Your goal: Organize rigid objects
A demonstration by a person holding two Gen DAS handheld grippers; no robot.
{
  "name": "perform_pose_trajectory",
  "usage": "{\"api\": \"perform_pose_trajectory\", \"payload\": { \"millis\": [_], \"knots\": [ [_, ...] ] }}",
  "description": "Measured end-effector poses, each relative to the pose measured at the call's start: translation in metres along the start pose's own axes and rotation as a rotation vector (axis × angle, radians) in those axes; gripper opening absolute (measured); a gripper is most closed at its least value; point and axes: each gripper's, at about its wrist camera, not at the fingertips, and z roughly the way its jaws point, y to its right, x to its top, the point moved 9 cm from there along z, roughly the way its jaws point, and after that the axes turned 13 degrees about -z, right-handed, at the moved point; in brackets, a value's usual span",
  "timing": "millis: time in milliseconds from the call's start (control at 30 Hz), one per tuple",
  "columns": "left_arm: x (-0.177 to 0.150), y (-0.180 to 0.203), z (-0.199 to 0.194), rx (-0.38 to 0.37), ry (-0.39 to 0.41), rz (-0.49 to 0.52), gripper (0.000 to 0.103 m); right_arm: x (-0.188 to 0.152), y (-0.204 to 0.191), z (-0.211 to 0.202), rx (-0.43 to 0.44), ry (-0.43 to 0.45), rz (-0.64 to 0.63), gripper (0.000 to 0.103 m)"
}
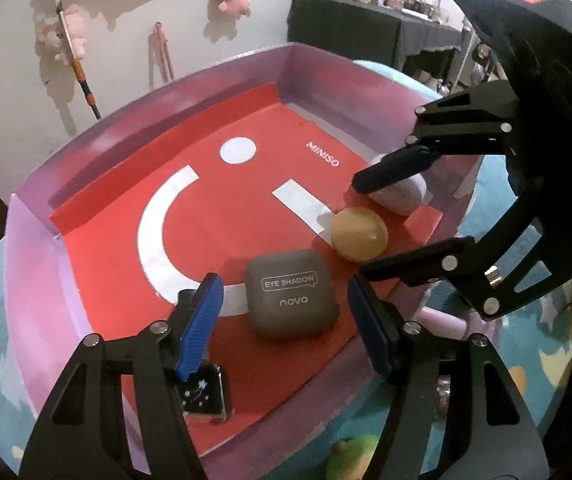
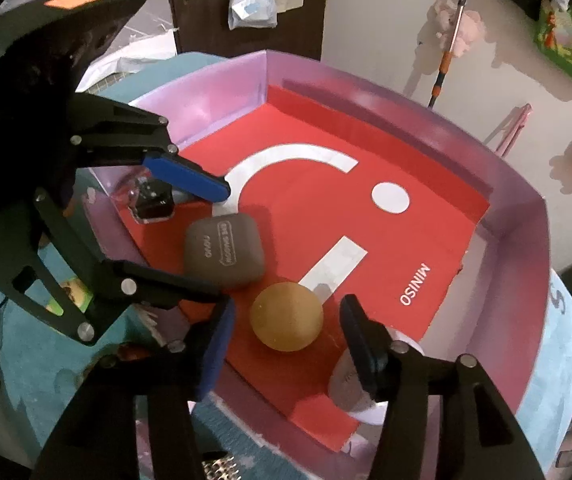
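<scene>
Inside the shallow pink box (image 1: 166,92) with its red printed liner, both claws hang open and hold nothing. Left claw (image 1: 282,320) straddles the grey rounded-square eyeshadow case (image 1: 290,294) — pads clear of it — with a small black starry cube (image 1: 206,396) near its left finger. Right claw (image 2: 284,334) brackets the tan round puck (image 2: 286,316); a pale oval case (image 2: 346,384) lies just right.

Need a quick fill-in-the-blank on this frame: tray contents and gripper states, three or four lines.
1. The grey case is printed "EYE ____" above "novo".
2. The tray has a red liner printed with the brand ____.
3. The round tan object lies between the grey case and a ____ object.
4. The left gripper jaws stand ____, gripping nothing.

Answers: SHADOW; MINISO; white; open
</scene>
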Motion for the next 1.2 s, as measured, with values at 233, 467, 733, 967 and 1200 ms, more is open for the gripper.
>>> {"api": "perform_pose_trajectory", "payload": {
  "millis": [233, 467, 733, 967, 1200],
  "knots": [
    [0.000, 0.001, -0.040, 0.005, 0.087, -0.066, 0.073, 0.004, -0.003, -0.035, -0.044, 0.049, 0.024, 0.068],
    [-0.008, 0.004, -0.089, -0.012, 0.214, -0.182, 0.085, 0.010, -0.013, -0.090, -0.116, 0.135, 0.080, 0.083],
    [-0.038, 0.006, -0.132, 0.061, 0.309, -0.306, 0.086, 0.006, -0.043, -0.145, -0.177, 0.235, 0.151, 0.099],
    [-0.074, 0.016, -0.158, 0.175, 0.395, -0.371, 0.092, -0.017, -0.069, -0.171, -0.262, 0.270, 0.248, 0.103],
    [-0.109, 0.030, -0.167, 0.254, 0.472, -0.373, 0.092, -0.054, -0.092, -0.174, -0.341, 0.300, 0.375, 0.103]
  ]
}}
